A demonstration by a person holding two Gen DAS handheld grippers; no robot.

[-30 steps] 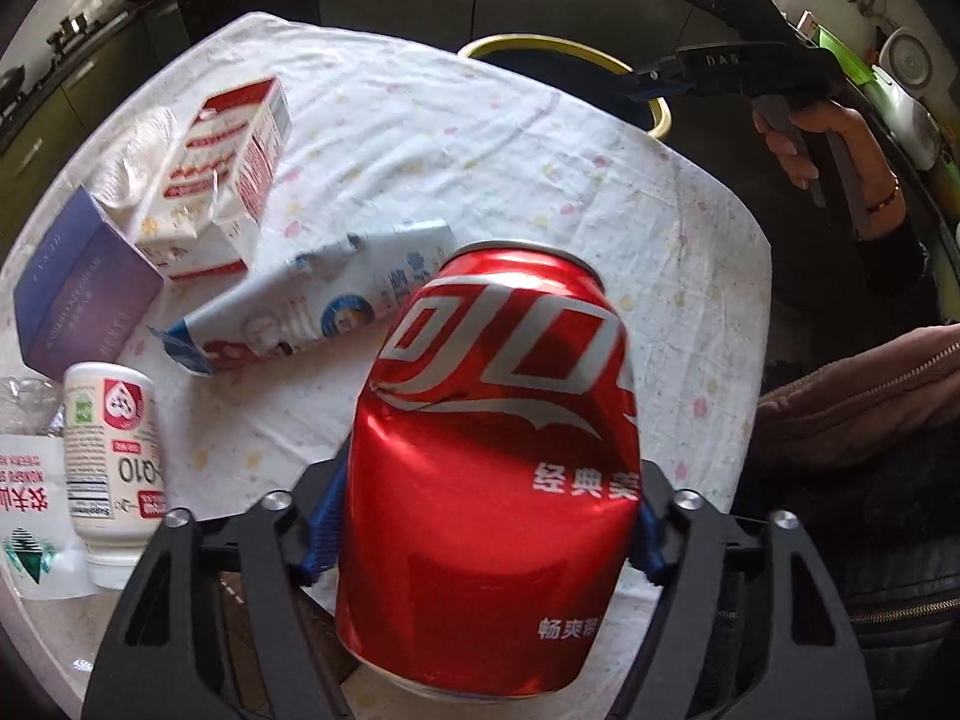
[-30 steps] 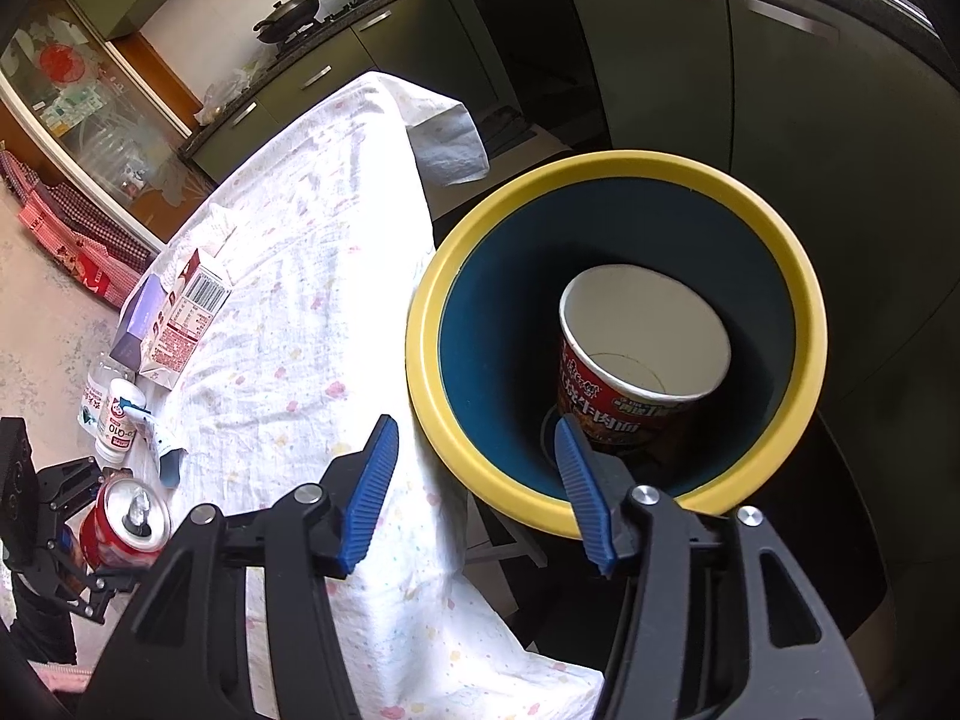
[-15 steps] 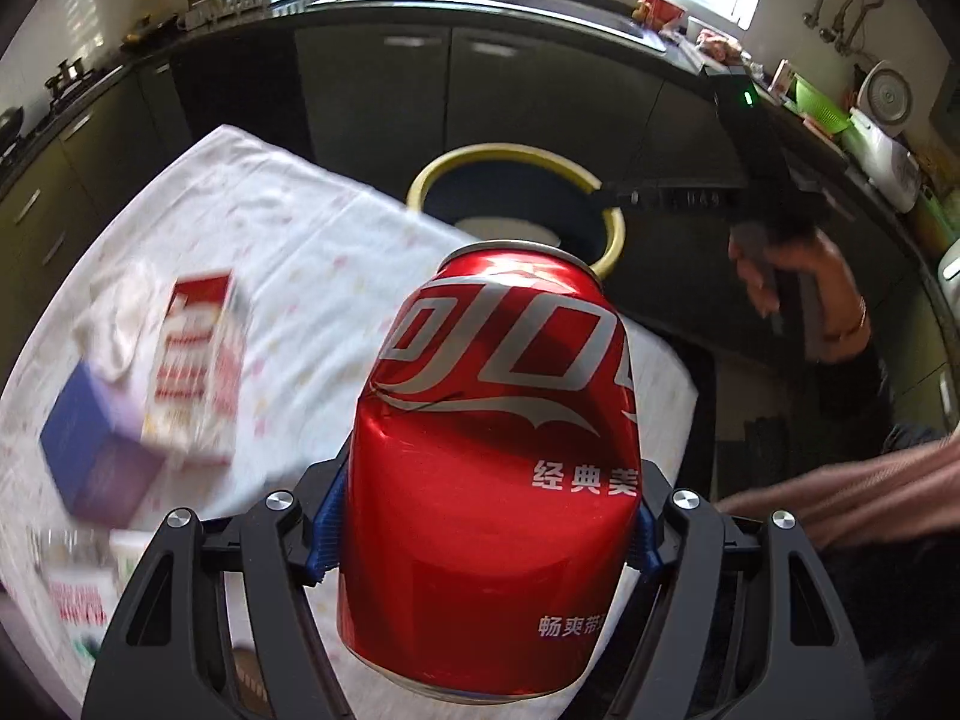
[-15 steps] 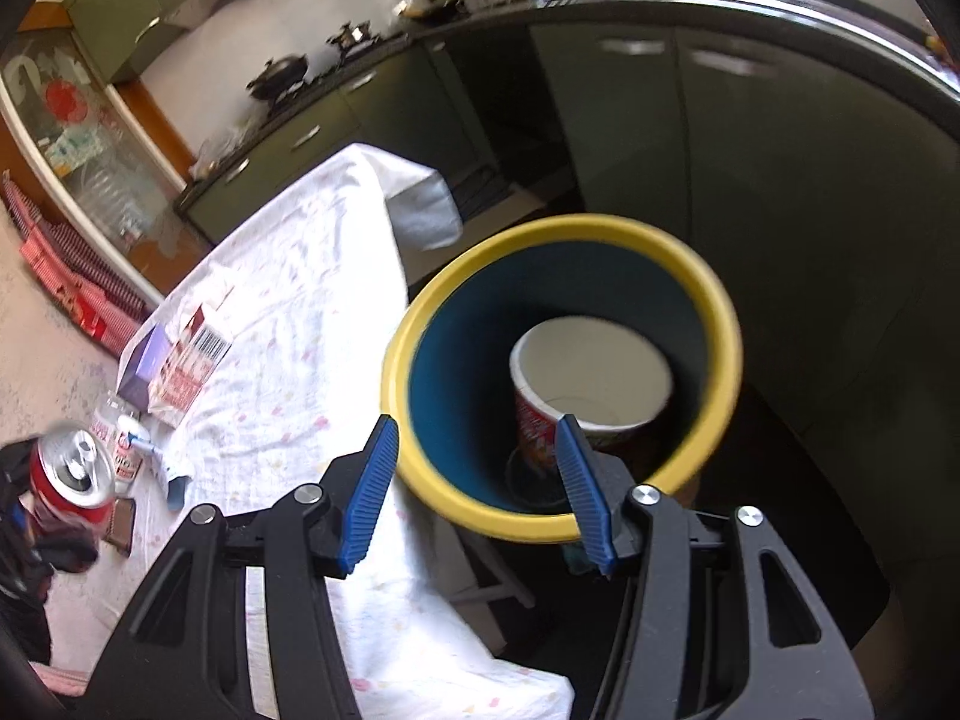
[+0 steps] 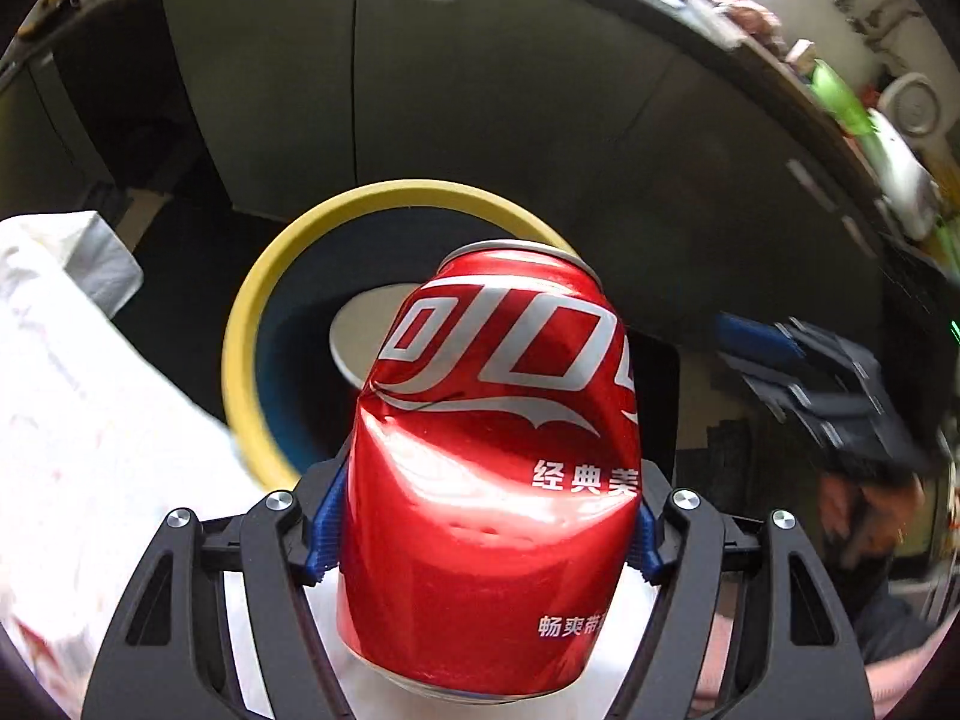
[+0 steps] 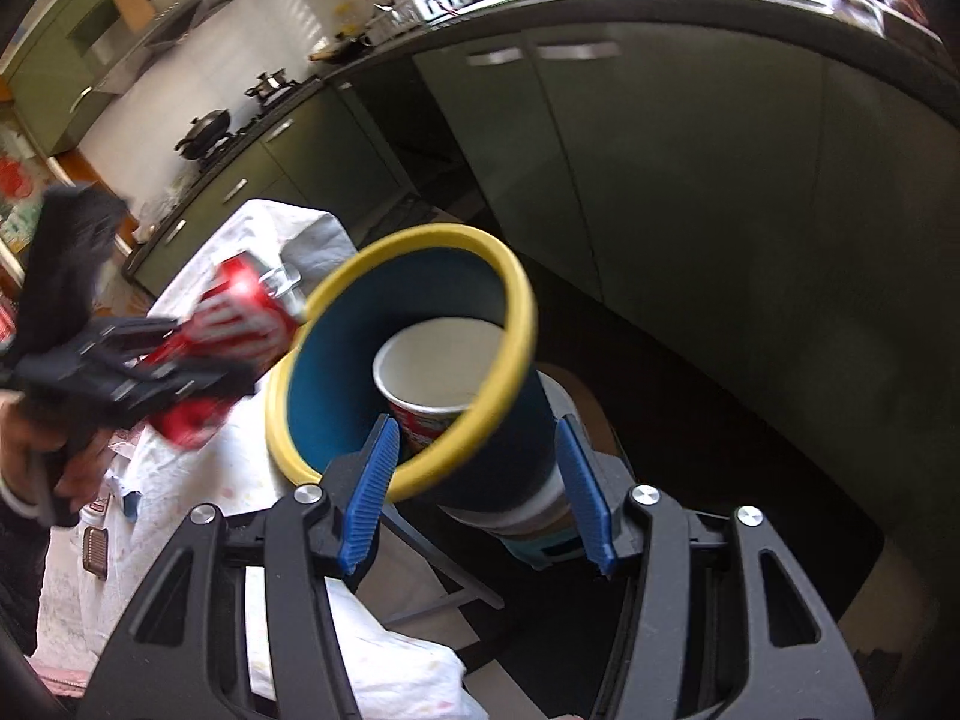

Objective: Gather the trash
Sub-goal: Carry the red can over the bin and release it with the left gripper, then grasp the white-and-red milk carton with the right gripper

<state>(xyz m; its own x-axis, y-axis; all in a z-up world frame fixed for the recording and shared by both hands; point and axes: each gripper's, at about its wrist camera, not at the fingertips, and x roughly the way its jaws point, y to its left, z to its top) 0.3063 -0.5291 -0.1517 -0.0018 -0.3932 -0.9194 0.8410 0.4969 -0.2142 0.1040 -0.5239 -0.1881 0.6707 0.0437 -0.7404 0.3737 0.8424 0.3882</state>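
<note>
Beside the bin's (image 5: 336, 204) yellow rim, your left gripper (image 5: 483, 531) clamps the dented can (image 5: 498, 468) while your right gripper (image 6: 477, 489) hangs wide open and empty; let go early and the can could clip the rim.

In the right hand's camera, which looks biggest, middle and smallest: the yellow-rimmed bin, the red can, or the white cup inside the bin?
1. yellow-rimmed bin, clearly the biggest.
2. red can and white cup look about alike. Gripper and bin partly hide them, so I won't rank them.
</note>
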